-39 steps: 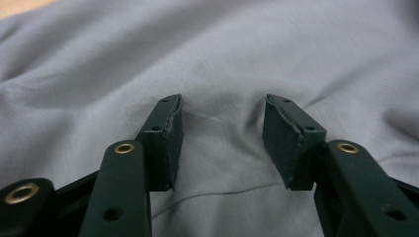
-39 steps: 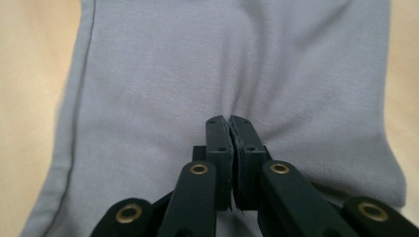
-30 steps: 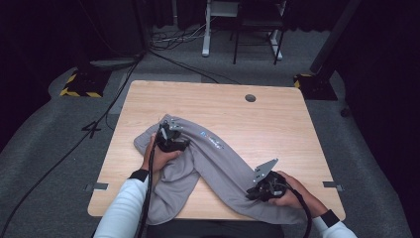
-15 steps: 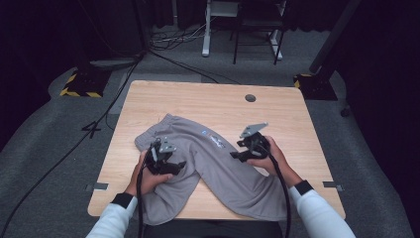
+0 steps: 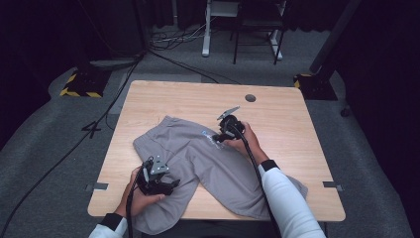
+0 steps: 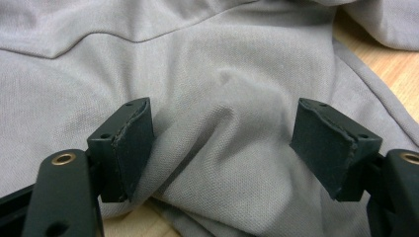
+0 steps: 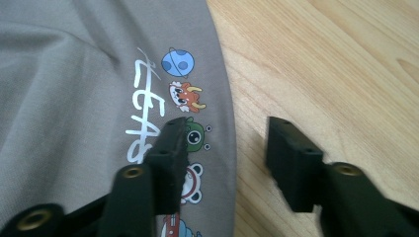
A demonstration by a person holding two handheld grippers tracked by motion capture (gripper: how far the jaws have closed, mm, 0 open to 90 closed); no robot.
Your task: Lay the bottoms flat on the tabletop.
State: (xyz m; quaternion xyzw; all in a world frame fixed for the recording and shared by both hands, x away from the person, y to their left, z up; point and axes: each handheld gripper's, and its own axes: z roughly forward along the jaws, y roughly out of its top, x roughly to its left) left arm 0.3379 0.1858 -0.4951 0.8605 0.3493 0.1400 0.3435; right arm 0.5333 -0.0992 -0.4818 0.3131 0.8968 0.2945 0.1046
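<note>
- High view: grey shorts [image 5: 198,158] lie spread on the wooden table [image 5: 297,119], long axis near-right to far-left.
- Right gripper [image 7: 225,148], jaws apart, straddles the printed hem.
- Left gripper [image 6: 222,143], jaws apart, hovers over bunched cloth nearer the person.

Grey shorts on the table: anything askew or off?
The grey printed fabric shorts lie crooked and rumpled on the light wooden table; one leg hangs over the near edge. No damage shows. Both claws, left and right, are open over the cloth.
</note>
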